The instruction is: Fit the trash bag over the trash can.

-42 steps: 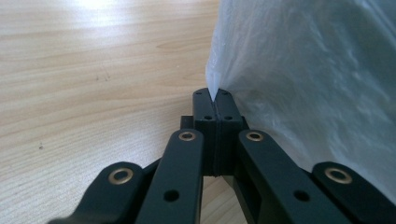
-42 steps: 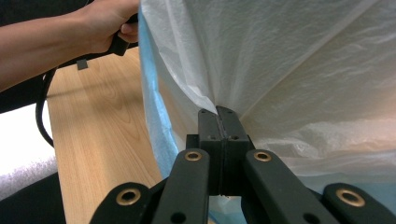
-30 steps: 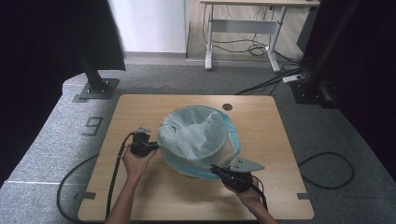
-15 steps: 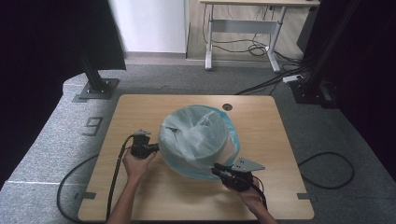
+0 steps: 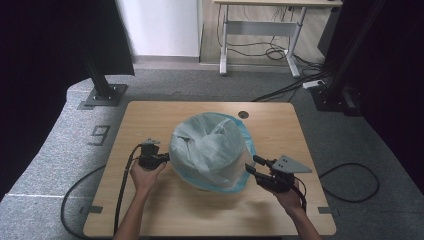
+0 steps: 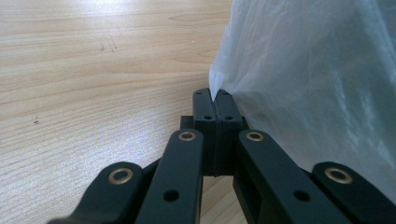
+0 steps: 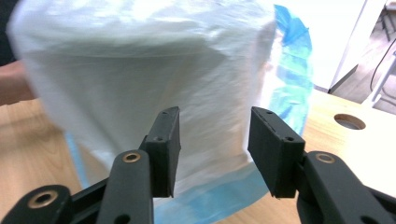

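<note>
Left gripper [image 6: 215, 100] pinches the white bag [image 5: 210, 150]; right gripper [image 7: 212, 149], jaws just opening and empty, must next regrip the film ahead.

a single grey "9" [image 5: 100, 135] stands on the grey floor mat [image 5: 60, 165] just beside the desk's left edge.

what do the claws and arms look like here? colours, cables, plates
Both claws are black. The left claw trails a black cable off the table's near edge. The right claw carries a grey three-cornered plate on top. Jaw links show brass-coloured rivets and flat rectangular pads. Forearms are bare, no sleeves visible.
</note>
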`<action>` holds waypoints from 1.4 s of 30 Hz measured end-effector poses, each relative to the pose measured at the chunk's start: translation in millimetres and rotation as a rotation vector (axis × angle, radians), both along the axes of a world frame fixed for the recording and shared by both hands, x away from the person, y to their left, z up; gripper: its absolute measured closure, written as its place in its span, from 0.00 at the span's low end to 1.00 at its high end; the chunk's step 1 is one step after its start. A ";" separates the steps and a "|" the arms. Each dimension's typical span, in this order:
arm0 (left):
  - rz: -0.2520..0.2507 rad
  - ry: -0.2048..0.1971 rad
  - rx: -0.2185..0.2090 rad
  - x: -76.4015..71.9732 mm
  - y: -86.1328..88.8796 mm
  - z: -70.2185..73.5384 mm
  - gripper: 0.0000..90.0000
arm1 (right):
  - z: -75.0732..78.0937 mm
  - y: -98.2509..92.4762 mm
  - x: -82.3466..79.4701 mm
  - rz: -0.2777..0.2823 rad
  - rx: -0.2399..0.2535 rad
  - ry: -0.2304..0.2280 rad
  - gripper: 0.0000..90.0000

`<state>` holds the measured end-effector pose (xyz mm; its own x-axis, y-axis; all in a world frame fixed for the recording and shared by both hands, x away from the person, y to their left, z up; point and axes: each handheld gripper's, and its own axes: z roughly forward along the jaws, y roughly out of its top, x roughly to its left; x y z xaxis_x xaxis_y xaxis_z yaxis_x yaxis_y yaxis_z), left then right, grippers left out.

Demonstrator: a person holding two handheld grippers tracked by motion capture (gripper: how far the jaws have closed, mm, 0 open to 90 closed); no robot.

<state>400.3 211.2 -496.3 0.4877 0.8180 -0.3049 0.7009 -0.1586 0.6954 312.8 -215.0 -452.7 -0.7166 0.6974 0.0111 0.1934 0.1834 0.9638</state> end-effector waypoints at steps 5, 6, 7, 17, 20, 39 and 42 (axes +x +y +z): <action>0.000 -0.001 -0.004 0.1 0.8 0.4 1.00 | -0.9 1.5 19.0 0.039 -0.007 0.016 0.58; 0.001 -0.002 -0.005 0.1 1.1 0.5 1.00 | -0.3 2.1 21.5 0.047 -0.005 0.017 0.59; 0.001 -0.003 -0.005 0.2 1.4 0.7 1.00 | 0.5 2.6 23.6 0.061 0.001 0.017 0.61; 0.006 0.003 -0.013 2.0 1.6 -0.9 1.00 | 4.4 10.6 37.4 0.058 -0.037 0.020 0.99; 0.003 0.015 -0.013 3.8 -0.1 -3.5 1.00 | -9.8 10.0 51.8 0.044 -0.003 0.134 0.99; -0.009 0.071 0.020 7.2 -2.3 -10.6 0.99 | -50.0 23.7 63.1 0.024 -0.054 0.257 0.99; -0.002 0.049 0.041 4.5 0.7 -6.6 0.98 | -50.3 24.6 62.7 0.011 -0.064 0.246 0.97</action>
<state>404.7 211.8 -502.9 0.4745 0.8297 -0.2941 0.7334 -0.1878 0.6534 375.4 -190.4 -502.9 -0.7055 0.6943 0.1419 0.4179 0.2458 0.8746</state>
